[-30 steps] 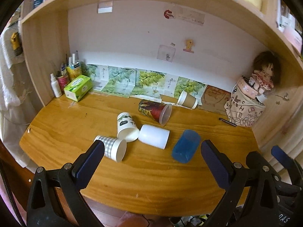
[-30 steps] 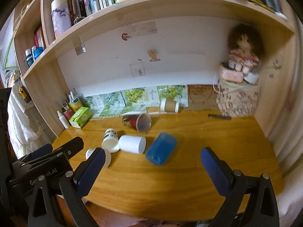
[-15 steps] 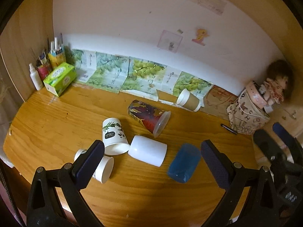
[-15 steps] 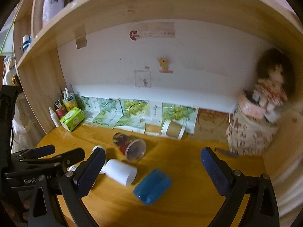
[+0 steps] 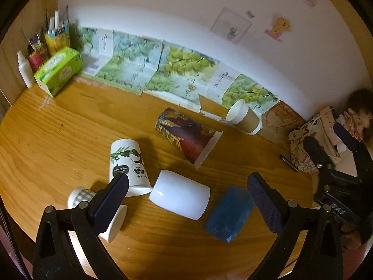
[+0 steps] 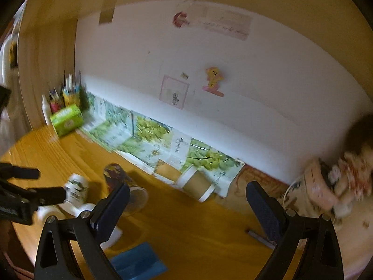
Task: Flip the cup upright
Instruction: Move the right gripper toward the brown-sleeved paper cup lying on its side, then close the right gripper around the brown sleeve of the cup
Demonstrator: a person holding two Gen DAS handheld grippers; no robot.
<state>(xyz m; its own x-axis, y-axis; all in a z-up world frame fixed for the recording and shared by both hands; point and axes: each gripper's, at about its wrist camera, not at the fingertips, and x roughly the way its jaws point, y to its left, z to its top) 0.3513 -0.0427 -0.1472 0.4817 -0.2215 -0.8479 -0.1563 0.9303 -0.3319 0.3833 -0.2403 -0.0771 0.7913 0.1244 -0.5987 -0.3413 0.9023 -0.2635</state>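
Observation:
Several cups lie on their sides on the wooden desk (image 5: 58, 144): a plain white cup (image 5: 179, 194), a blue cup (image 5: 229, 213), a panda-print cup (image 5: 128, 165), a checked cup (image 5: 93, 200), a red patterned cup (image 5: 188, 137) and a brown paper cup (image 5: 244, 117). My left gripper (image 5: 186, 198) is open, just above and around the white cup. My right gripper (image 6: 186, 200) is open and empty, facing the brown paper cup (image 6: 197, 184). The right gripper also shows at the right edge of the left wrist view (image 5: 335, 144).
A green tissue box (image 5: 58, 70), bottles and pens stand at the back left. A patterned bag with a doll (image 5: 326, 128) stands at the back right, with a pen (image 5: 289, 163) beside it. Leaf-print papers (image 5: 181, 70) line the back wall.
Both grippers have moved forward over the desk, nearer the cups. The left one now frames the white cup; the right one has swung toward the brown paper cup. Both stay open.

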